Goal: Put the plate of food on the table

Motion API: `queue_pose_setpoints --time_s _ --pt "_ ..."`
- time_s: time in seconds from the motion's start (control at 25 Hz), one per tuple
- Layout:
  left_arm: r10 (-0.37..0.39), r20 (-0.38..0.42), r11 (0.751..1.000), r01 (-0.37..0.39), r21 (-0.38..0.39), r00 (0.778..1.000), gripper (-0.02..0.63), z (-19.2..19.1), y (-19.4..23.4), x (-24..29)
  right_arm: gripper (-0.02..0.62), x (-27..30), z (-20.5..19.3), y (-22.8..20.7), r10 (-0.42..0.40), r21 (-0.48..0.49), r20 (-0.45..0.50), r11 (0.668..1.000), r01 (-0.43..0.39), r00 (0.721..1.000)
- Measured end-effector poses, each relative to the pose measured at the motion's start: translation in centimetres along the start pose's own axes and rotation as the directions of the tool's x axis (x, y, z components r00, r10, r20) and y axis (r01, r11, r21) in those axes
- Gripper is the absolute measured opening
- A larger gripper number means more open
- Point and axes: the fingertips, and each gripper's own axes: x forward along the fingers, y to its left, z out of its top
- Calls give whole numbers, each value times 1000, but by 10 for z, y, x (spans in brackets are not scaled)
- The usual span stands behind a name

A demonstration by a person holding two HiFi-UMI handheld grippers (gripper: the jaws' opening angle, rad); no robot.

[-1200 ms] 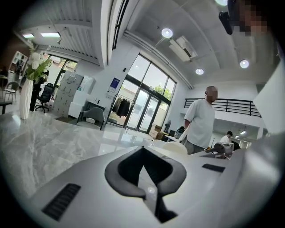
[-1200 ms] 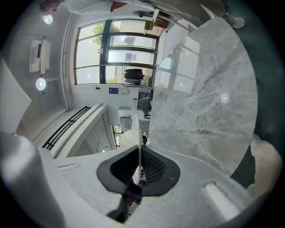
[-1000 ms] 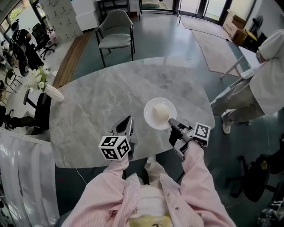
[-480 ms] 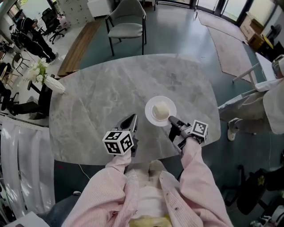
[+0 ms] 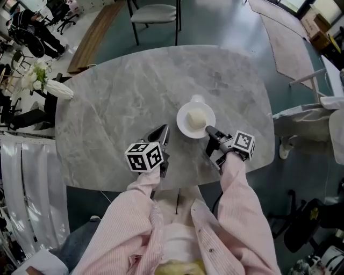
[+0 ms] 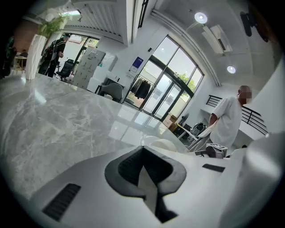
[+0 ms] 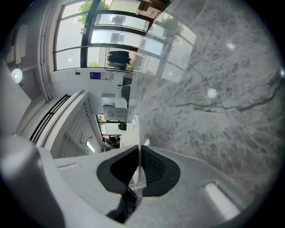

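**Tool state.** The right gripper (image 5: 209, 130) is clamped on the near rim of the plate (image 5: 184, 121). In the right gripper view the thin white rim (image 7: 139, 129) stands edge-on between the two closed pads. The left gripper (image 5: 163, 130) has its jaws together with nothing in them, and it sits low over the table (image 5: 118, 107), just left of the plate.

**Position of the load.** The plate, with a pale mound of food (image 5: 197, 117) at its centre, is over the middle of the marble table, well in from every edge. No view shows whether its base is already touching the stone.

**Hazards.**
- The plate is held at one point on its rim, so its weight hangs beyond the jaws. If the wrist rolls, the far side is likely to dip and the food may slide.
- If the jaws let go before the base is down, the plate will probably drop and knock on the marble.
- If the gripper is drawn back while it is closed, it would drag the plate toward the near edge.

**Change from the earlier frame.** The grip and the left gripper's position beside the plate are unchanged. The view has moved forward, so the chair (image 5: 153, 11) now sits at the top border and less of the bystander on the right shows.
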Motion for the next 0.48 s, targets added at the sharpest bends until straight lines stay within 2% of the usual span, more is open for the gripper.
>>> queue_pose_setpoints --time_s 0.32,0.48 --pt "-4 -57 1000 3 -22 998 -8 -21 4 6 15 3 -5 -14 -62 23 0 998 62 998" --pt "-6 -65 999 4 -36 998 -8 -25 5 6 15 5 -7 -18 -68 21 1 997 68 998"
